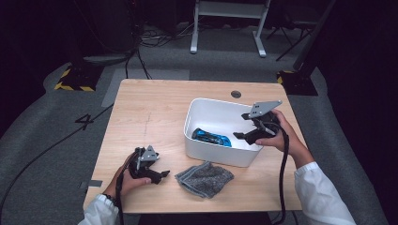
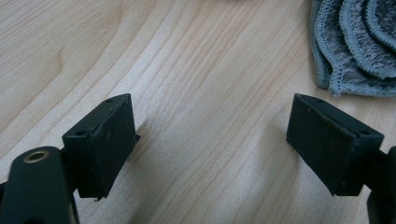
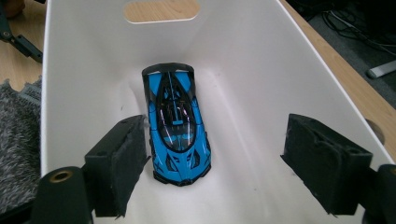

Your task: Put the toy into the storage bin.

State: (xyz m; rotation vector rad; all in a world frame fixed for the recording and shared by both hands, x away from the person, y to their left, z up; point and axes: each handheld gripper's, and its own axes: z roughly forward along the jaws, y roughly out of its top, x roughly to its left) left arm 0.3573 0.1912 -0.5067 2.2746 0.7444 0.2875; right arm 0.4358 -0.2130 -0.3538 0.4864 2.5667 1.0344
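Note:
A white bin (image 1: 216,157) stands right of centre on the wooden table (image 1: 150,117). A blue and black toy car (image 1: 212,137) lies on the bin's floor. My right gripper (image 1: 240,125) hangs over the bin's right side, open. In the right gripper view the car (image 3: 175,121) lies below and between the wide jaws, close to the left pad (image 3: 119,163), inside the bin (image 3: 261,56). A crumpled grey cloth (image 1: 204,178) lies in front of the bin. My left gripper (image 1: 162,166) rests low at the front left, open over bare wood (image 2: 210,105), with the cloth (image 2: 359,42) just beyond it.
A round cable hole (image 1: 236,94) sits near the table's far edge. The bin has an oval handle cut-out (image 3: 161,10) in its far wall. Cables trail from both grippers over the front edge. A white desk frame (image 1: 225,28) stands on the floor behind.

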